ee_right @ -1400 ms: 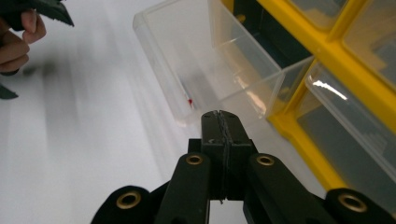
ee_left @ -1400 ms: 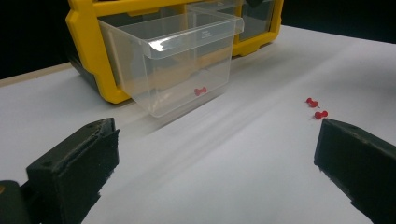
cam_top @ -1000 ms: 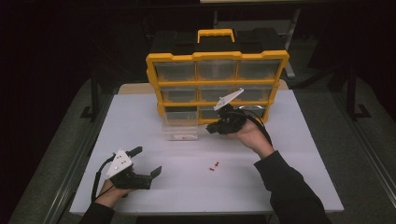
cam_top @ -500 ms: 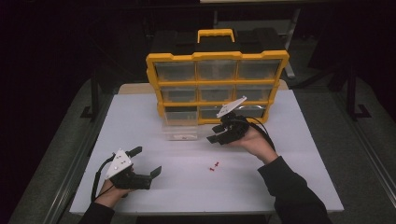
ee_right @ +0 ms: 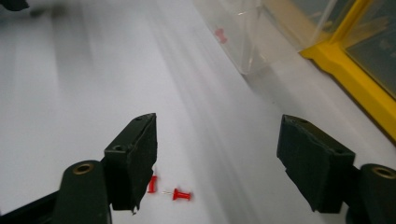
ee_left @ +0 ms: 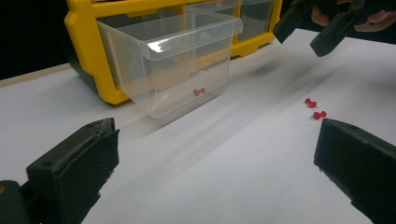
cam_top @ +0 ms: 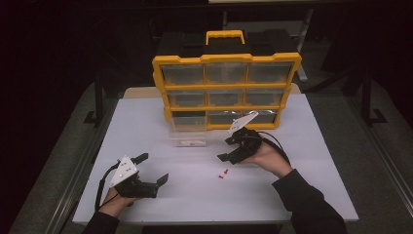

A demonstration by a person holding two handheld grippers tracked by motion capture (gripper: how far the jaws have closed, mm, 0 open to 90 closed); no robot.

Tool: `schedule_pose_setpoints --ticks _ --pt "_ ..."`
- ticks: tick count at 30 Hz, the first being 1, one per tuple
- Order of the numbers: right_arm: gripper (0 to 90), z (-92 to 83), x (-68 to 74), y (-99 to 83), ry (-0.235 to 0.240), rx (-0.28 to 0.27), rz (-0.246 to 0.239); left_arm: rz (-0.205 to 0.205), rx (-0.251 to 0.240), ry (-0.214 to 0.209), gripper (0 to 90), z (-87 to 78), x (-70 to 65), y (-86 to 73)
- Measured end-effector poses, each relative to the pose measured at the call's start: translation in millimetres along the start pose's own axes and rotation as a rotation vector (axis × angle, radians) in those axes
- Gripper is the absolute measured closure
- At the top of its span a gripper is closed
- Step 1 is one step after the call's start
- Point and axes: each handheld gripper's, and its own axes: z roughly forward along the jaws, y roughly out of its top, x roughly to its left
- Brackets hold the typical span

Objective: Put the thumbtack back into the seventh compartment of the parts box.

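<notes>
1. On the white table, near the clear drawer, two red pushpins lie loose.
2. My right gripper hangs above them; jaws just been opening, wide, empty.
3. Judged light, slippery, sharp; pinch the plastic head.

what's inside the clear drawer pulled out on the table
One red push pin lies on the floor of the clear drawer. The drawer's far corners are blurred by glare, so anything more there cannot be told.
</notes>
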Motion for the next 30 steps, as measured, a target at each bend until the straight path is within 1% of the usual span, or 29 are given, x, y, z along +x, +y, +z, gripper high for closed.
schedule_pose_setpoints --ticks 2,4,6,7,8,9,10,11,12,13,14,15,20,24,28,29,30 --pt "26.9 0.1 3.4 -1.7 0.010 -0.002 0.003 -0.002 -0.002 0.000 0.0 -0.1 0.0 0.0" --pt "27.0 0.0 5.2 -3.7 0.011 -0.005 -0.014 -0.003 -0.001 0.001 0.0 -0.1 0.0 -0.1" --pt "27.2 0.0 8.0 -5.7 0.014 -0.004 -0.015 -0.002 -0.001 0.000 0.0 -0.1 0.0 -0.1" --pt "27.2 0.0 10.3 -6.5 0.022 -0.005 -0.003 0.000 0.000 0.000 0.0 -0.1 0.1 0.0" --pt "27.3 0.3 10.4 -7.9 0.015 -0.002 -0.016 0.000 -0.001 0.000 0.0 0.0 0.0 0.0" --pt "27.6 0.4 12.5 -8.8 0.027 -0.006 0.000 0.000 -0.001 0.000 0.0 0.0 0.0 0.0" --pt "27.7 0.9 12.2 -10.3 0.018 -0.003 -0.020 -0.001 -0.001 -0.001 0.0 0.0 -0.2 0.0" --pt "28.0 0.9 14.6 -11.1 0.027 -0.003 -0.002 0.003 0.002 0.000 0.0 -0.2 -0.1 0.1" --pt "28.2 1.5 14.5 -12.5 0.022 -0.003 -0.018 0.003 0.002 -0.001 0.0 -0.1 -0.1 0.1" --pt "28.5 1.9 15.8 -13.6 0.024 -0.001 -0.016 0.003 0.002 -0.001 0.0 -0.1 -0.1 0.1" --pt "28.6 2.3 17.6 -14.5 0.036 -0.004 -0.004 0.003 0.003 -0.001 0.0 -0.1 -0.1 0.1" --pt "28.7 2.9 17.8 -15.6 0.028 0.003 -0.020 0.004 0.004 -0.001 0.0 -0.2 -0.2 0.2" --pt "30.5 4.9 22.8 -19.6 0.036 0.008 -0.017 0.004 0.002 -0.001 0.0 -0.2 0.0 0.1" --pt "33.6 8.1 26.1 -22.5 0.051 0.017 -0.019 0.002 0.002 0.000 0.0 -0.3 -0.1 0.2" --pt "40.3 11.6 28.6 -24.2 0.070 0.023 -0.019 0.002 0.001 -0.001 0.0 -0.3 -0.3 0.4" --pt "42.5 12.4 27.7 -24.7 0.070 0.024 -0.035 0.002 0.001 -0.001 0.0 -0.3 -0.3 0.4" --pt "44.2 13.0 27.8 -24.8 0.075 0.025 -0.033 0.002 0.001 -0.001 0.0 -0.3 -0.3 0.3"
